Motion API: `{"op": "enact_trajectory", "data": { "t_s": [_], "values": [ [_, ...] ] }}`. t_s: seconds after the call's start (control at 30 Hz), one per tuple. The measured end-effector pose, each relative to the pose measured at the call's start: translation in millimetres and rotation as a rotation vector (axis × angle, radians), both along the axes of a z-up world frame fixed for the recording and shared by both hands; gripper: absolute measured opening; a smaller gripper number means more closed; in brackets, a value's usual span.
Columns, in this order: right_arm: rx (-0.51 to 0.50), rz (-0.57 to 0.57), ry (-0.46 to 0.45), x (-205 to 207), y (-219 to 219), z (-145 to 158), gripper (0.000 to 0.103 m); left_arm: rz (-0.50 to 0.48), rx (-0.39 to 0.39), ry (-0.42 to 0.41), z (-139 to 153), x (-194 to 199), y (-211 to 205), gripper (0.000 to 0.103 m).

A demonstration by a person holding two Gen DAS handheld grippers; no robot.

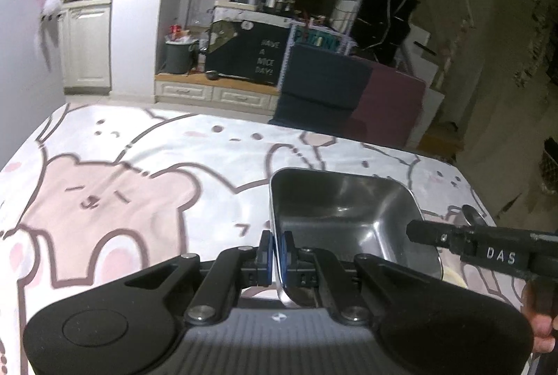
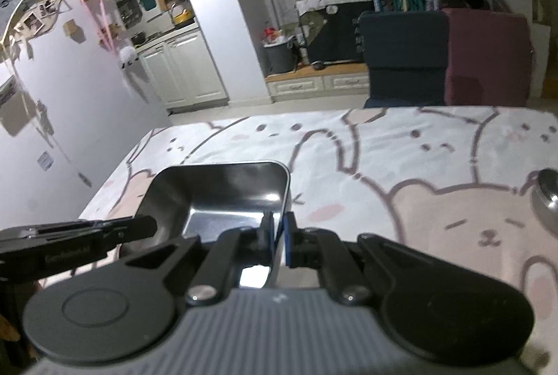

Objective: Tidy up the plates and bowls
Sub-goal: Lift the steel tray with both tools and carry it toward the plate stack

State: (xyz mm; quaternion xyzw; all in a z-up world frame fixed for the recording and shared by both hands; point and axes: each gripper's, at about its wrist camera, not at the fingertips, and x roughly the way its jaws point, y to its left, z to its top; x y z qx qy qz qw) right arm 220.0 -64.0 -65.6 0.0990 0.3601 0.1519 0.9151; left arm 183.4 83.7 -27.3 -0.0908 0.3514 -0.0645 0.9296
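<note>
Steel tray [image 1: 343,214] held above bench [image 1: 139,172], gripped on opposite rims. Left hand-held gripper [image 1: 277,247] closed tight on left rim; right hand-held gripper [image 2: 278,237] likewise on right rim. Two-sided hold likely keeps it level. Round metal dish [image 2: 547,200] at right.

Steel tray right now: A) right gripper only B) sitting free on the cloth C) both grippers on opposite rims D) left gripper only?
C: the left gripper pinches the tray on its left rim, and the right gripper pinches its right rim, each with fingers closed on the thin wall.
</note>
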Motion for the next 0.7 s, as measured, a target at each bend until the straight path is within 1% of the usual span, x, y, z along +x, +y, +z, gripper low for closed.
{"op": "enact_trajectory", "data": {
  "t_s": [0.07,0.27,0.5,0.7],
  "values": [
    [-0.011,0.02,0.008,-5,18,-3,0.007,0.012,0.003,0.012,-4,-4,11,0.004],
    [-0.025,0.067,0.051,-3,49,-11,0.007,0.03,0.04,0.063,-16,-7,31,0.004],
    [-0.042,0.092,0.134,-3,70,-26,0.008,0.041,0.09,0.132,-35,-8,46,0.004],
    [-0.094,0.112,0.144,-10,84,-31,0.01,0.027,0.128,0.188,-50,-4,47,0.004]
  ]
}}
